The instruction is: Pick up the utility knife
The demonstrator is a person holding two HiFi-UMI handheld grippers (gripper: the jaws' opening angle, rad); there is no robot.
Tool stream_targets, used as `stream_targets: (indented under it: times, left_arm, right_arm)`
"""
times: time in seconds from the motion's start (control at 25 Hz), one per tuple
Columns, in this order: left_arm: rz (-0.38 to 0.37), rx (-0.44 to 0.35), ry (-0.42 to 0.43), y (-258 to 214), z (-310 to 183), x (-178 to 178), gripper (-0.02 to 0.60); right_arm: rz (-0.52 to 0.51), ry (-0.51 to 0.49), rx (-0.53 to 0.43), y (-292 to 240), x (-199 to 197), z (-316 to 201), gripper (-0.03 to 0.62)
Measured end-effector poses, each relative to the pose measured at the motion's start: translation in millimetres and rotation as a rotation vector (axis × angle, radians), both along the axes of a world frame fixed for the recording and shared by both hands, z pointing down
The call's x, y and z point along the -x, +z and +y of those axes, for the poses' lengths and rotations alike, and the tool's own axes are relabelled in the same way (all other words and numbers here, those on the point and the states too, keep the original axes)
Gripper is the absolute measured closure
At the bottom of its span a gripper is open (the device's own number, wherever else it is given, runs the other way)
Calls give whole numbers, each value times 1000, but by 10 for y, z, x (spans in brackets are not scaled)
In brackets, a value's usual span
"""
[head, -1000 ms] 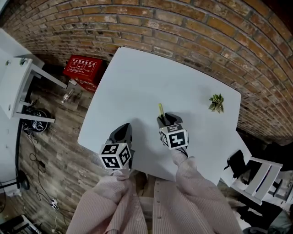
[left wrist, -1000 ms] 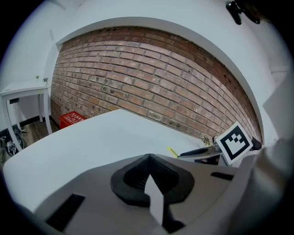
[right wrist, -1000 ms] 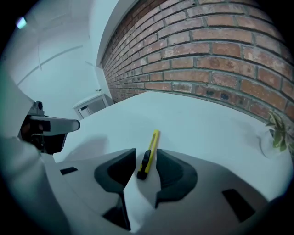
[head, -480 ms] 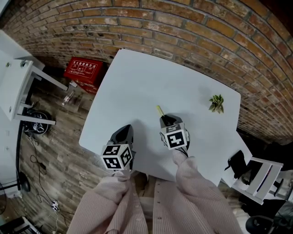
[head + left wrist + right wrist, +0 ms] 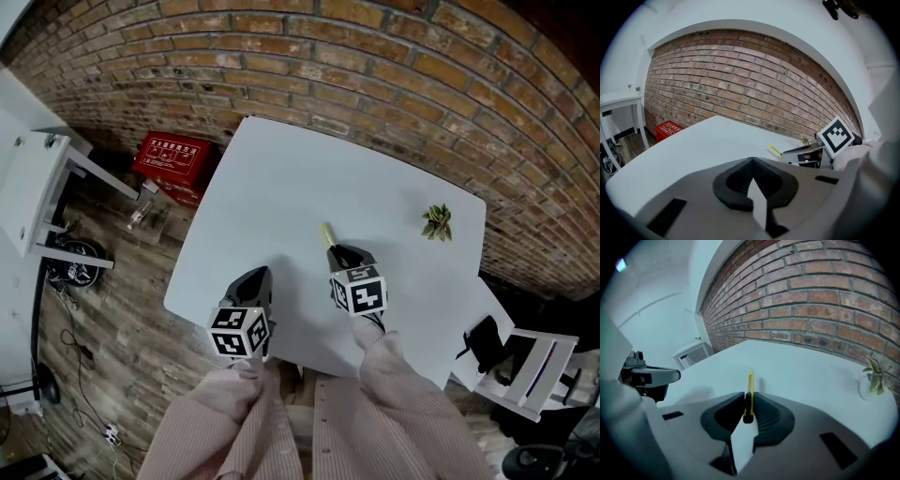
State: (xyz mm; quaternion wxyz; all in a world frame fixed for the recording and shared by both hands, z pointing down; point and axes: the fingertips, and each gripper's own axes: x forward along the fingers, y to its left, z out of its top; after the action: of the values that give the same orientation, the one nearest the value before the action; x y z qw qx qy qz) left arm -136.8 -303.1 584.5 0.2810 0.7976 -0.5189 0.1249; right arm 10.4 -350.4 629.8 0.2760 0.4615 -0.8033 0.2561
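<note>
We are watching the right tool (image 5: 339,250) finish its bite. Its jaws have just been closing, and in the right gripper view they are now pressing from both sides on the near end of the slim yellow plastic utility knife (image 5: 750,385), standing only as far apart as the handle is thick. The rest of the knife is pointing out ahead of the tool, edge-up between the pads.

In the head view the knife's free end is showing just above the right tool, near the middle of the frame, on or close over the white rectangular bench (image 5: 281,178). It is sitting at much the same spot as a second ago. We cannot tell from here whether it is already clear of the surface.

The left tool (image 5: 751,161) is waiting at the lower left of the head view, over the bench's near edge, its jaws together with nothing between them. A small green potted plant (image 5: 436,223) is standing well apart at the upper right.

We are judging the grasp as made and the lift as the step remaining. Holding only one end, we are expecting the long free end to droop or twist unless the lift is steady.
</note>
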Motion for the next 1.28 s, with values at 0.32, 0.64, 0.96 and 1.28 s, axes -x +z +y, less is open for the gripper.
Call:
stream_targets:
  times: [0.32,0.64,0.96,1.28]
  left_arm:
    - [4,-72,16,-247,42,6,589]
    - [30,-155,36,-559,50,-21,589]
    - [9,-255,59,-908,102,-2,589]
    - [-24,-333,57,-1212,134,101,589]
  right_arm:
    - [-117,24,-68,-313,-21,91,531]
    - [-254,58,-183,-741,-101,168,531]
    - [-346,91,-304,-1219,-232,276,531]
    - [-374,99,-433,-1638,-313,385,531]
